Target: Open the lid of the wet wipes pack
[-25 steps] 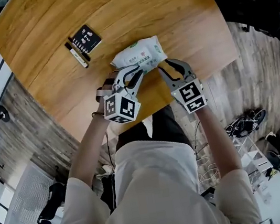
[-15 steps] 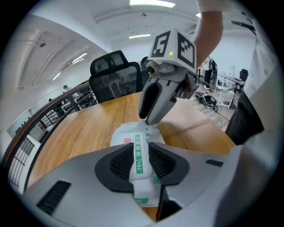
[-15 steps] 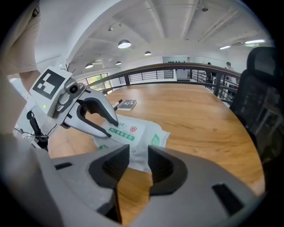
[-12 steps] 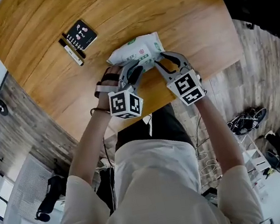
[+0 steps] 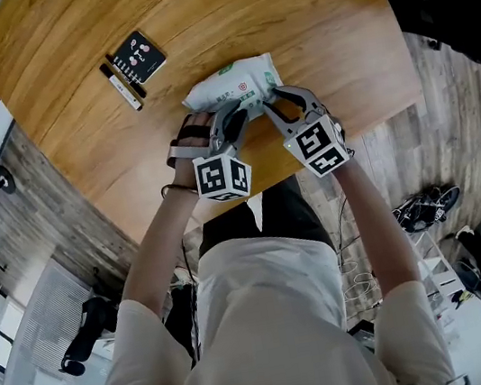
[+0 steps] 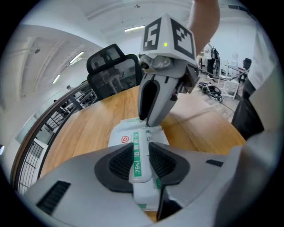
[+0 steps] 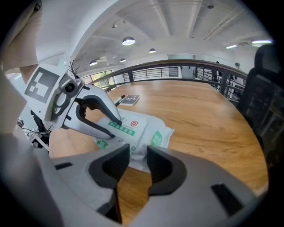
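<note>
The white wet wipes pack point(image 5: 232, 88) lies on the wooden table point(image 5: 305, 30) just beyond both grippers. My left gripper point(image 5: 236, 113) reaches it from the near left. Its jaws are opening, and the pack's lid strip with the green band point(image 6: 137, 155) runs between the pads point(image 6: 119, 162). My right gripper point(image 5: 272, 97) is at the pack's right near corner. In the right gripper view that white corner point(image 7: 138, 148) fills the gap at the tips of my right gripper point(image 7: 138, 154), which is shut on it. The right gripper's fingers point(image 6: 148, 104) come down onto the pack's far part.
A black booklet point(image 5: 141, 62) and a pen point(image 5: 121, 90) lie on the table beyond the pack to the left. The table's near edge runs just under my hands. A black office chair point(image 6: 111, 73) stands at the table's far side, and a railing point(image 7: 177, 71) runs behind.
Both grippers and the pack have sunk down to the table and shifted slightly away from me. The left gripper rolled and its jaws spread wider.
</note>
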Demonstrator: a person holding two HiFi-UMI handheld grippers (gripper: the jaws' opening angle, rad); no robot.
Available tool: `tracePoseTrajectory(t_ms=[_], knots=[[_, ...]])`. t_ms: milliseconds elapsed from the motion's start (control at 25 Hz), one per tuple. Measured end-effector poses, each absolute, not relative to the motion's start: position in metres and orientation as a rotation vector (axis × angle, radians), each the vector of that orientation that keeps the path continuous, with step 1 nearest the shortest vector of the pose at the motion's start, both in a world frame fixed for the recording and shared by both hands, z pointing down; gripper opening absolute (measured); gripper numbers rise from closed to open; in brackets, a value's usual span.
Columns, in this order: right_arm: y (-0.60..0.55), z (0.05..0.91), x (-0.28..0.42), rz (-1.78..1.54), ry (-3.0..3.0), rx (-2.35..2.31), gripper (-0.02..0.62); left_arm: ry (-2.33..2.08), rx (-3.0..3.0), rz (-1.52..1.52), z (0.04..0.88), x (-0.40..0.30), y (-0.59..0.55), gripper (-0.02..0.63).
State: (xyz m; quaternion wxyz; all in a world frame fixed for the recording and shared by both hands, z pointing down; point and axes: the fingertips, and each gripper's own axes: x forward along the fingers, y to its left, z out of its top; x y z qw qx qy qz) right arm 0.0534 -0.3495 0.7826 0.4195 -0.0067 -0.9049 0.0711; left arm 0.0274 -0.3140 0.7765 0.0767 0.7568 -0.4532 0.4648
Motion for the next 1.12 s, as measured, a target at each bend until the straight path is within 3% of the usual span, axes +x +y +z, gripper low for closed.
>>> tracePoseTrajectory(t_ms=[1120], knots=[[-0.348,0.788,0.053,0.119,-2.253,-0.08,0.115,-1.399,2.2,1.113,0.731,0.01,-0.328,0.067]])
